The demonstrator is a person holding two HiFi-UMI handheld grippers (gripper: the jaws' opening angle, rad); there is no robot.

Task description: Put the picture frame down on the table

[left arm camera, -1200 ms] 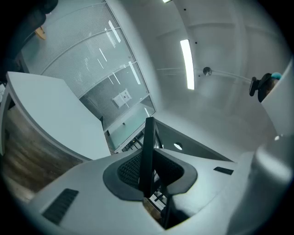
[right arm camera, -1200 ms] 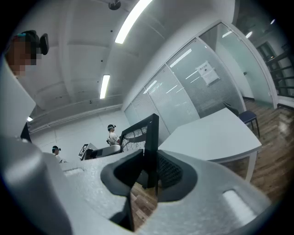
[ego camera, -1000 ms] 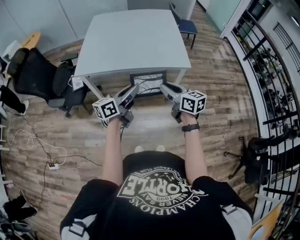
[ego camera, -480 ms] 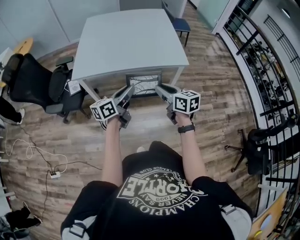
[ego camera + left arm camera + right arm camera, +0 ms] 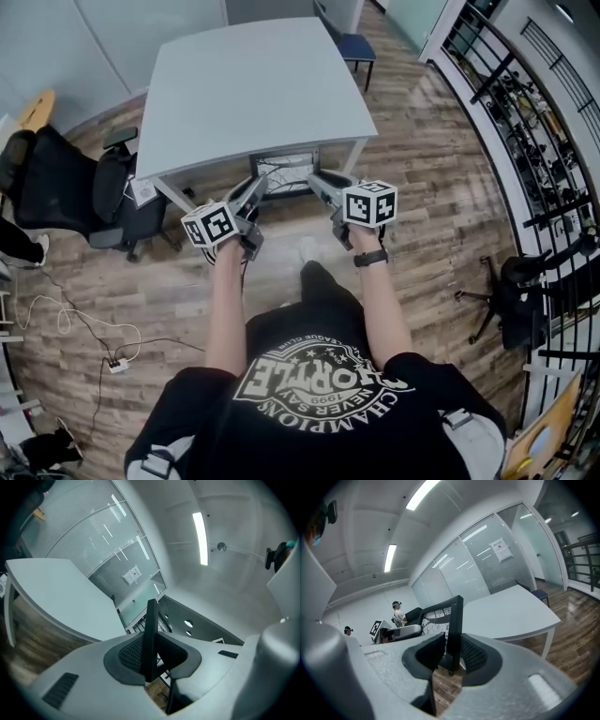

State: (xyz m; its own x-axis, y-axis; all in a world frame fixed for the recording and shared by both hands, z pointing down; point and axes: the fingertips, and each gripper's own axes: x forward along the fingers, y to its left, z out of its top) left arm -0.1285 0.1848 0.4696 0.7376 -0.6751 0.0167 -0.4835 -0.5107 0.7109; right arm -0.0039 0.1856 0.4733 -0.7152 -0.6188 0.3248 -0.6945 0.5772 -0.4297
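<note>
A black picture frame with a white, dark-lined print hangs in the air just in front of the grey table, at its near edge. My left gripper is shut on the frame's left side, whose black edge stands between the dark pads in the left gripper view. My right gripper is shut on the right side, and the frame rises between its pads in the right gripper view, with the left gripper beyond it. The frame stands upright, held by both.
A black office chair stands left of the table and a blue chair behind its far right corner. A black railing runs down the right side. Cables and a power strip lie on the wood floor.
The person has stepped forward, so the table looks nearer and larger. Both grippers keep their hold, and the frame has come up close to the table's near edge.
</note>
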